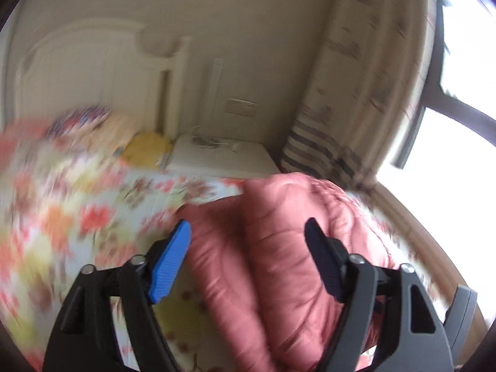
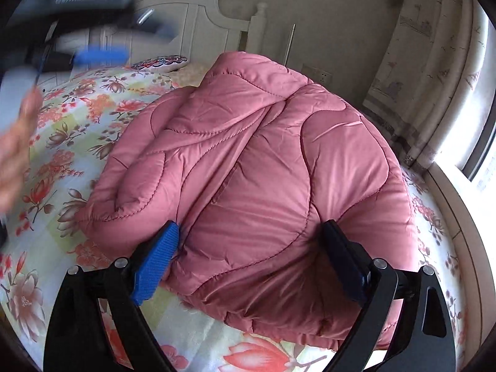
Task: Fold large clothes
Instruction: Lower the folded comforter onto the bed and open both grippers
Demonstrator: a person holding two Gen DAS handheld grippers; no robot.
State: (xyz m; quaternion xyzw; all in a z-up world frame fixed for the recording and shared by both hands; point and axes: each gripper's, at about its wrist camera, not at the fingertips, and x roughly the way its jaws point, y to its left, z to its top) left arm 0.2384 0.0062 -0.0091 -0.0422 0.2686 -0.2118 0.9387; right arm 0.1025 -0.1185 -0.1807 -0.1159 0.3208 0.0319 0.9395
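In the left wrist view, heavily blurred, a pink quilted jacket (image 1: 279, 263) is seen lying on the floral bedspread (image 1: 77, 217) of a bed, toward the right and near. The left hand-held gripper (image 1: 248, 263) is held above it, angled downward, with its jaws spread wide; the padded cloth shows between the blue pads (image 1: 170, 266) but is not pressed by them, so nothing is gripped. A white bedside cabinet (image 1: 217, 155) and a patterned curtain (image 1: 372, 77) are made out at the far side.

In the right wrist view the jacket (image 2: 248, 170) is shown gathered into a compact, bulky bundle at the middle of the bedspread (image 2: 62, 142), so the folding is judged largely done, with perhaps a last tidying or flattening left. The right hand-held gripper (image 2: 251, 260) is tilted down over the near edge of the bundle, jaws wide apart and closed on nothing, although one pad sits just beside the cloth. At the far left, the other gripper (image 2: 93, 46) and a hand (image 2: 15, 145) are seen blurred, raised clear of the jacket.
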